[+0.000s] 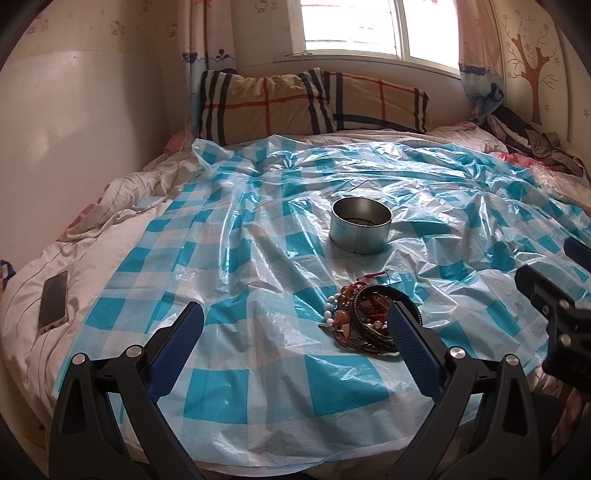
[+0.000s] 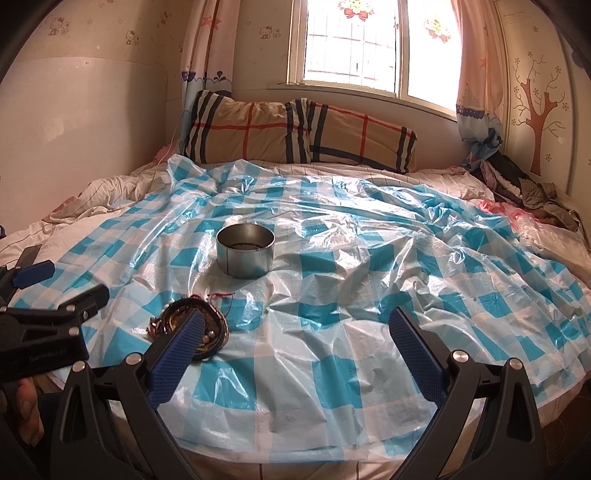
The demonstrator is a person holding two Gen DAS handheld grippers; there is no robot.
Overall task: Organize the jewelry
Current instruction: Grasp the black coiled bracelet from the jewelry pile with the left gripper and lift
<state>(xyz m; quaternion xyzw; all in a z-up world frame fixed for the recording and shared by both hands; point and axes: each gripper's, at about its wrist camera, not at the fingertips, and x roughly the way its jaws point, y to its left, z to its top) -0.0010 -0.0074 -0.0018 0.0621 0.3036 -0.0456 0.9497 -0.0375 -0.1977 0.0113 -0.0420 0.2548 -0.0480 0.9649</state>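
Left wrist | both hand-held grippers (image 1: 295,321) (image 2: 295,325) spread wide, empty | jewelry pile (image 1: 365,317) flat, no clear axis

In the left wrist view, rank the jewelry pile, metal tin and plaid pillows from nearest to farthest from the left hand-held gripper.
1. Jewelry pile, at the right finger of the left hand-held gripper.
2. Metal tin, farther up the checked sheet.
3. Plaid pillows, at the head of the bed under the window.

Home bedroom: bed (image 2: 110,192) w/ 2 plaid pillows (image 2: 295,129), curtained window (image 2: 351,44), cartoon wallpaper (image 2: 129,35).
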